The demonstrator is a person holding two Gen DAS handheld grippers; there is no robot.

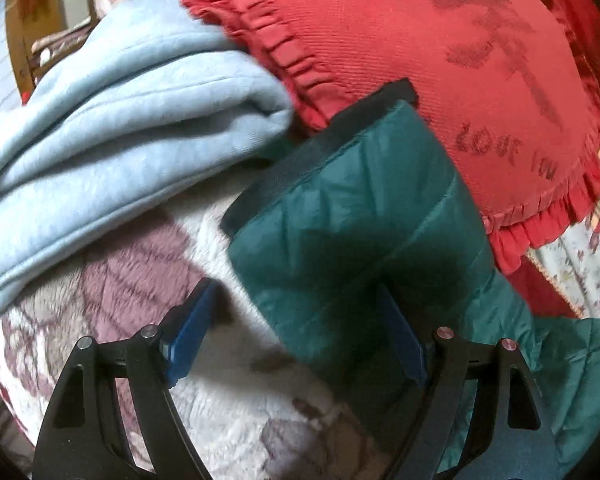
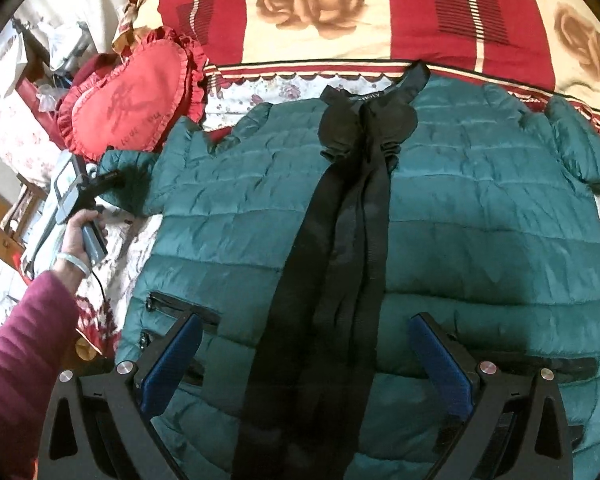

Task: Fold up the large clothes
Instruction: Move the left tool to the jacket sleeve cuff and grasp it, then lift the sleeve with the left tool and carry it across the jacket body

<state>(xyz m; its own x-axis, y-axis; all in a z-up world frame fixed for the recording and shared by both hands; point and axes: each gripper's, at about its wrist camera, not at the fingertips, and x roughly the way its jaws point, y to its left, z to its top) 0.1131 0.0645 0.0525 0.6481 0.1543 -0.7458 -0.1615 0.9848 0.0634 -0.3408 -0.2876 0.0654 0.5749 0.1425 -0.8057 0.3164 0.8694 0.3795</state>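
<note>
Right wrist view: a green puffer jacket (image 2: pixel 440 216) lies spread front-up on a floral bedspread (image 2: pixel 112 248), its black front placket (image 2: pixel 340 248) running down the middle.

The right gripper (image 2: pixel 304 360) hovers over the hem, jaws spread wide, holding nothing. Only this view shows the person's left hand (image 2: pixel 78 236) at the jacket's sleeve beside a red heart-shaped pillow (image 2: pixel 128 100). The left wrist view alone shows the black-edged sleeve cuff (image 1: pixel 340 184) up close, a folded light-blue garment (image 1: pixel 120 128) beside it, and the left gripper (image 1: pixel 296 328) open, one finger (image 1: pixel 400 340) against the sleeve.
</note>
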